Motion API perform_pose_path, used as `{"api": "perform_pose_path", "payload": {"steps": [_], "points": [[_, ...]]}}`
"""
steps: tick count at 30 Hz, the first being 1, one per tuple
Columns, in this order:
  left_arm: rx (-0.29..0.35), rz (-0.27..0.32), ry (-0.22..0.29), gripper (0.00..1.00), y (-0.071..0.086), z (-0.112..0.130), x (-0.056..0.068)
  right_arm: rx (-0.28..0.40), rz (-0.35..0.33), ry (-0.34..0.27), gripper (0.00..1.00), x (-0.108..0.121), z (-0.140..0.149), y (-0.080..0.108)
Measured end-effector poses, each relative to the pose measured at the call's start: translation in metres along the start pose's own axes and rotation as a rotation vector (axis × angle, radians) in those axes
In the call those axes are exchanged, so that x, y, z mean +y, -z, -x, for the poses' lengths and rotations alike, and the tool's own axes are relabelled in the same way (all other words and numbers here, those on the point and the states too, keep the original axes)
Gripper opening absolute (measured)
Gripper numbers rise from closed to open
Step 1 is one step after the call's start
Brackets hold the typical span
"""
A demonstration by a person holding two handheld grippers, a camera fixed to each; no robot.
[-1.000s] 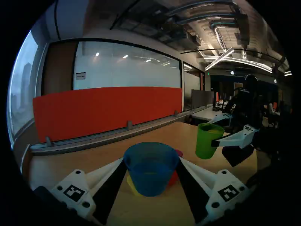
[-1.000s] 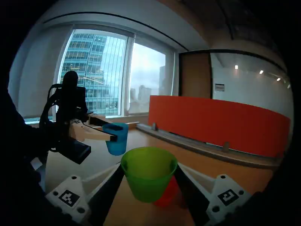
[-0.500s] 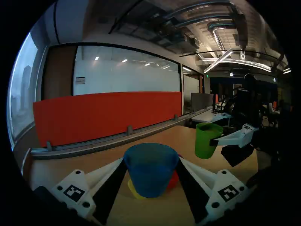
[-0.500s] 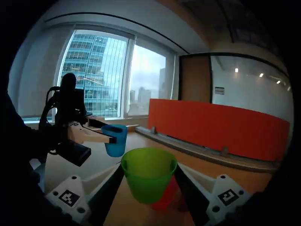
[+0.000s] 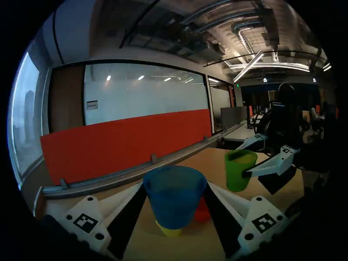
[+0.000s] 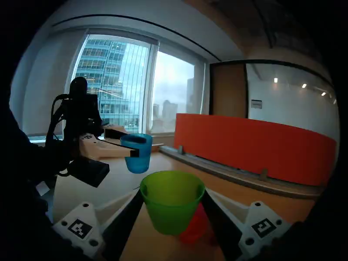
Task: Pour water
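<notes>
Above the wooden table (image 5: 204, 158), the left gripper (image 5: 175, 196) is clamped on the blue cup (image 5: 174, 206) and the right gripper (image 6: 172, 199) on the green cup (image 6: 172, 209); both cups are upright, lifted, not touching. From the left one, the green cup lies ahead & to the right, rims approx. level. To pour, I think one rim must come over the other, then tilt.
</notes>
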State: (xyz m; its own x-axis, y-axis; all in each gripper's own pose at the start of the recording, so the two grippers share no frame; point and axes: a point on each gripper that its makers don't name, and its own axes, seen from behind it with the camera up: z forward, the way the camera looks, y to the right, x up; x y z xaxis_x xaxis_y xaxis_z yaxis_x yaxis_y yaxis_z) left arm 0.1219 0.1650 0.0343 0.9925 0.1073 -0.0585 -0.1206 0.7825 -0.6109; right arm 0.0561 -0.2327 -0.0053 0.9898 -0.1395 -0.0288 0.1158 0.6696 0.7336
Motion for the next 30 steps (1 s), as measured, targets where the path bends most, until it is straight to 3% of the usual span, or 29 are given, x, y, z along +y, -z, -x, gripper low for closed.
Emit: {"api": "perform_pose_path", "payload": {"steps": [19,30], "points": [[0.025,-0.023,-0.225,0.87,-0.001,-0.046,0.001,-0.001,-0.071,-0.015,0.91,-0.018,0.005,-0.013],[0.041,-0.014,-0.359,0.87,-0.004,-0.07,0.012,0.002,-0.108,-0.016,0.91,-0.032,0.003,-0.025]]}}
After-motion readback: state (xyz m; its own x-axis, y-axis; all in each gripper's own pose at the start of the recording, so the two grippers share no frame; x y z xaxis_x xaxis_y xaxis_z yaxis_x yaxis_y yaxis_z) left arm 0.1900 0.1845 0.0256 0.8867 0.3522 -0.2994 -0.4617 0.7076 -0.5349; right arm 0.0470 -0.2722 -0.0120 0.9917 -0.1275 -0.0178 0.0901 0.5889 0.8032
